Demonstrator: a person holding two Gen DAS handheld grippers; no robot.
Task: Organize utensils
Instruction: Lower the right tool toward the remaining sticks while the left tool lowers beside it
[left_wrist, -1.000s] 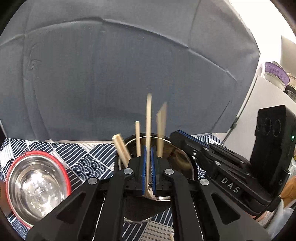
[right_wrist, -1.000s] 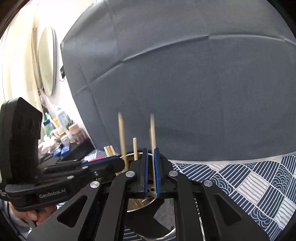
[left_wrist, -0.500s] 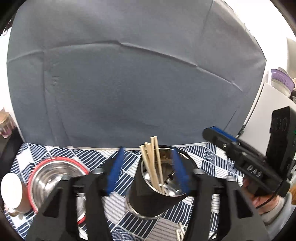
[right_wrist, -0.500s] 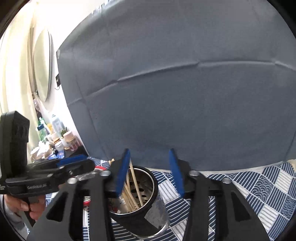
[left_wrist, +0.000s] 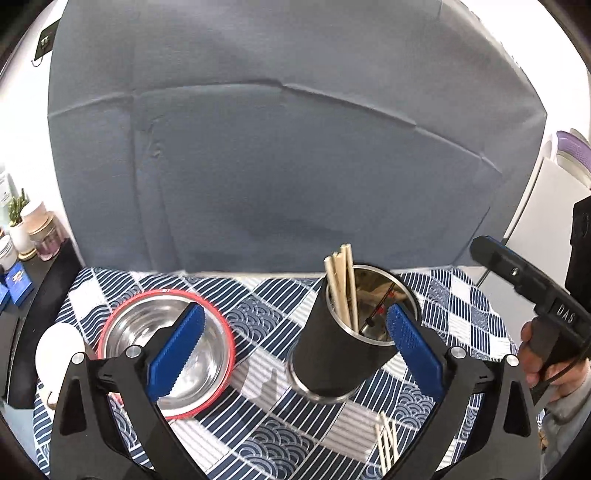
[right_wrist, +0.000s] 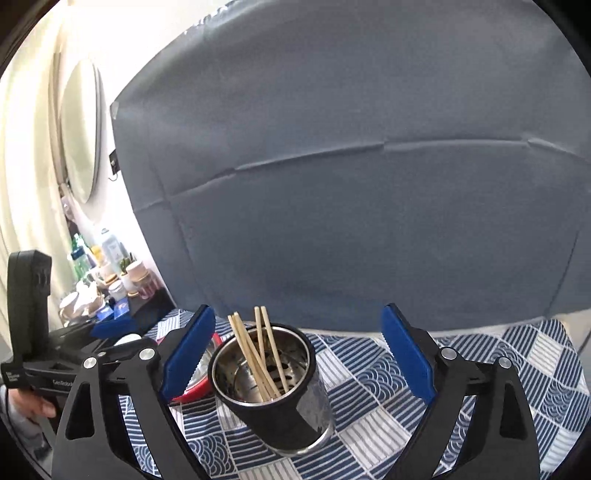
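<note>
A black and steel utensil holder (left_wrist: 343, 347) stands on the blue patterned cloth and holds several wooden chopsticks (left_wrist: 341, 286). It also shows in the right wrist view (right_wrist: 275, 391), with the chopsticks (right_wrist: 258, 354) leaning inside. More loose chopsticks (left_wrist: 386, 441) lie on the cloth in front of the holder. My left gripper (left_wrist: 293, 347) is open and empty, above and just in front of the holder. My right gripper (right_wrist: 295, 358) is open and empty, with the holder between its spread fingers. Each gripper shows in the other's view.
A steel bowl with a red rim (left_wrist: 166, 350) sits left of the holder, with a white cup (left_wrist: 59, 354) beside it. A grey backdrop (left_wrist: 277, 166) hangs behind the table. Bottles and jars (right_wrist: 107, 273) crowd a shelf at the far left.
Both grippers were shut on chopsticks over the holder a second ago. They have opened wide and drawn back and up. The chopsticks now stand in the holder.
</note>
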